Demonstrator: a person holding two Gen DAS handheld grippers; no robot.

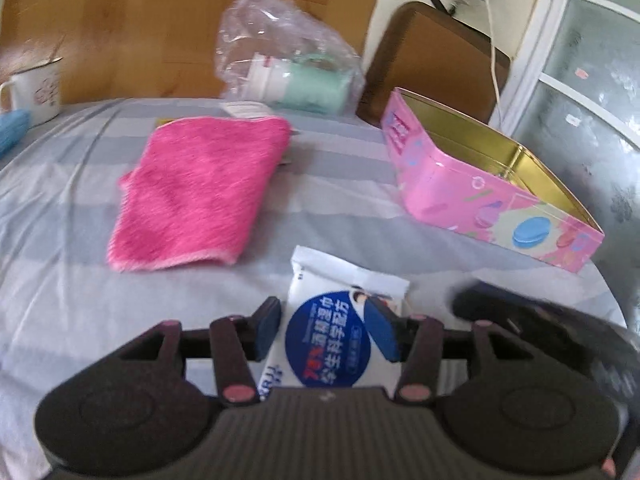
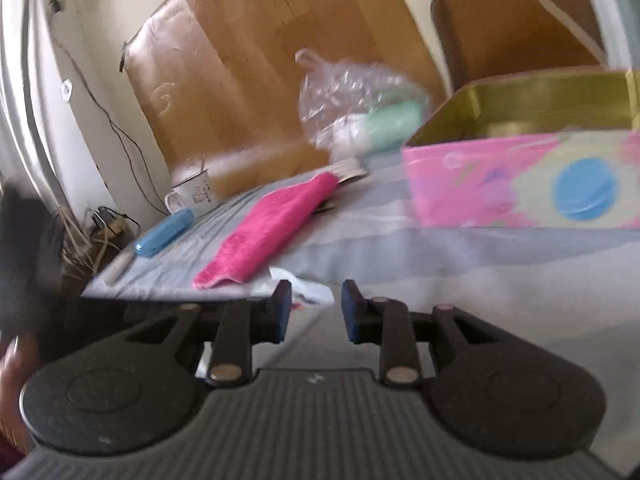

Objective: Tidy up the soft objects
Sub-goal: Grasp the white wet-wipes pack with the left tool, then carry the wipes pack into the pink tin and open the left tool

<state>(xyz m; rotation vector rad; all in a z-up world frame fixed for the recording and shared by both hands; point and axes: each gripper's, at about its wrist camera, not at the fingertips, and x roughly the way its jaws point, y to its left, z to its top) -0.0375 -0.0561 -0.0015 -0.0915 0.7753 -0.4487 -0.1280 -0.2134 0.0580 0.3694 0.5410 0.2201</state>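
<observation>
Table: grey striped cloth (image 1: 60,200) spread over the top, creased here and there.
Left claw (image 1: 326,330): fingers apart, one blue pad (image 1: 267,330) on each side of a white wipes packet (image 1: 340,320); the pads stand just beside the packet's edges, and whether the right-hand pad touches it I cannot tell.
Wipes packet: flat on the cloth at the near edge, its round blue label facing up, between the towel and the tin.
Right claw (image 2: 316,312): fingers apart with a clear gap between them, nothing held; it hangs over the near edge of the table, and a white crumpled bit (image 2: 310,290) shows just past its tips, too blurred to name.
Towel (image 1: 196,192): bright pink, fluffy, lying flat in the middle of the cloth, its far end resting on a thin flat thing that I cannot make out.
Tin (image 1: 492,200): pink, open at the top, gold inside, on the right side of the table, well apart from the towel.
Plastic bag (image 1: 280,52): clear, crumpled, at the back edge, with a white and pale green roll (image 1: 304,84) inside.
Mug (image 1: 36,88): white, at the far left corner.
Blue case (image 2: 164,232): long, lying near the mug.
Behind: brown cardboard sheet (image 2: 256,60) leaning on the wall.
</observation>
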